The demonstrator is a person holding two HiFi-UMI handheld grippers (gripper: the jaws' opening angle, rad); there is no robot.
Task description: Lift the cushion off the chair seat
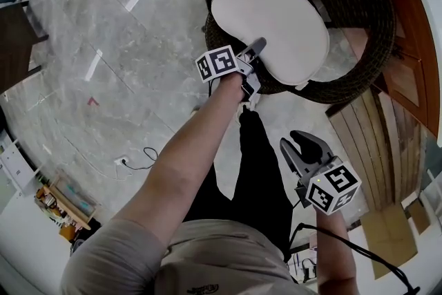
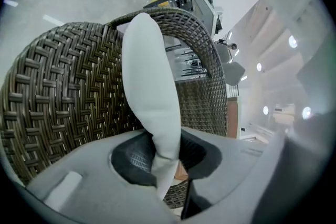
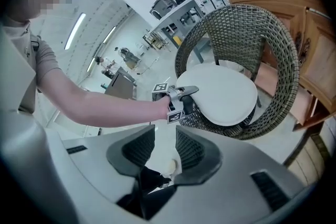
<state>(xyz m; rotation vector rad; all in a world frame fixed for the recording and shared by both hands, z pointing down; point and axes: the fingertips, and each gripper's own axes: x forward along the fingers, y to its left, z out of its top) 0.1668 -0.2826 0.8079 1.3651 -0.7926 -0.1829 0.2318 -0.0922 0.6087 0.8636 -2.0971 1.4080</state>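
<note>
While the wicker chair is carrying the pale cushion on its seat, the left claw is pinching the cushion's near edge. The cushion is spreading ahead of that claw, its long axis lying across the jaws, and the left arm is reaching out almost straight. The right claw is hanging open and empty, well behind.

Cream cushion, dark-brown woven wicker chair (basket-weave), grey-veined marble floor.
</note>
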